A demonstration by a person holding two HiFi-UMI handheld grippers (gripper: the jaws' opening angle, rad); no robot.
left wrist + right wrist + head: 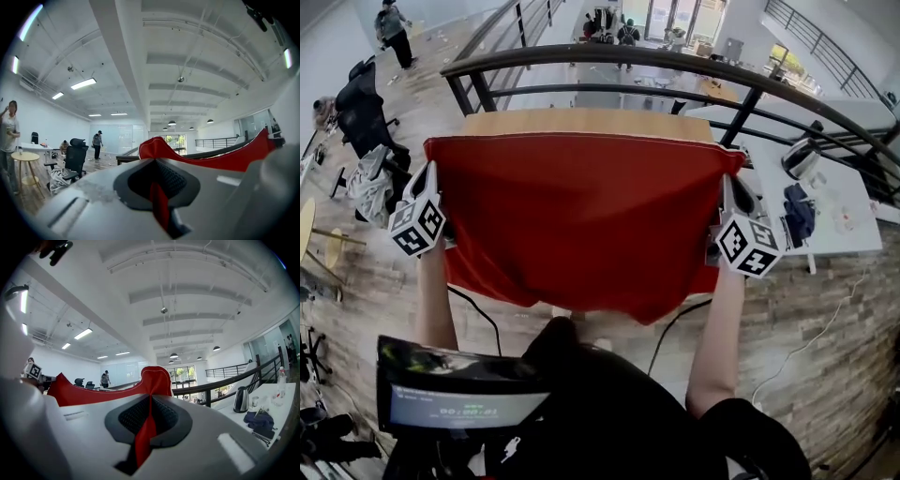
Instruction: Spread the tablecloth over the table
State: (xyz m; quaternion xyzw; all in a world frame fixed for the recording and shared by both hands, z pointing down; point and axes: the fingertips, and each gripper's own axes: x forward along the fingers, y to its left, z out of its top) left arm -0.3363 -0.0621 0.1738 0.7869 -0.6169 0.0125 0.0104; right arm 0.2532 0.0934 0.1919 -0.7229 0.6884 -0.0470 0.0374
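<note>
Red fabric tablecloth (581, 216) is held up, stretched wide between both grippers, one top corner in each. The left gripper (431, 176) is clenched on the left corner. Its own view shows the dark pads (176, 180) pressed together with a red strip of cloth pinched between them. The right gripper (733, 183) is likewise clamped on the right corner, with a red fold squeezed between its pads (164, 416). The cloth's top edge runs taut from jaw to jaw, and the lower part sags in a loose curve toward the person.

In the head view the cloth covers the near part of the light wooden rectangular table (581, 122), while the far strip of the tabletop is bare. Cannot tell if the cloth touches the wood.

A black curved metal railing (675, 66) runs just behind the table's far edge. To the right is a white desk (853, 225) with a silver kettle (802, 157) and a dark blue rag (800, 214). To the left are a black office chair (361, 108) and a pale round side table (305, 225). Black cables (478, 314) trail on the wood-plank floor (356, 309) under the cloth. People stand far off in the background.
</note>
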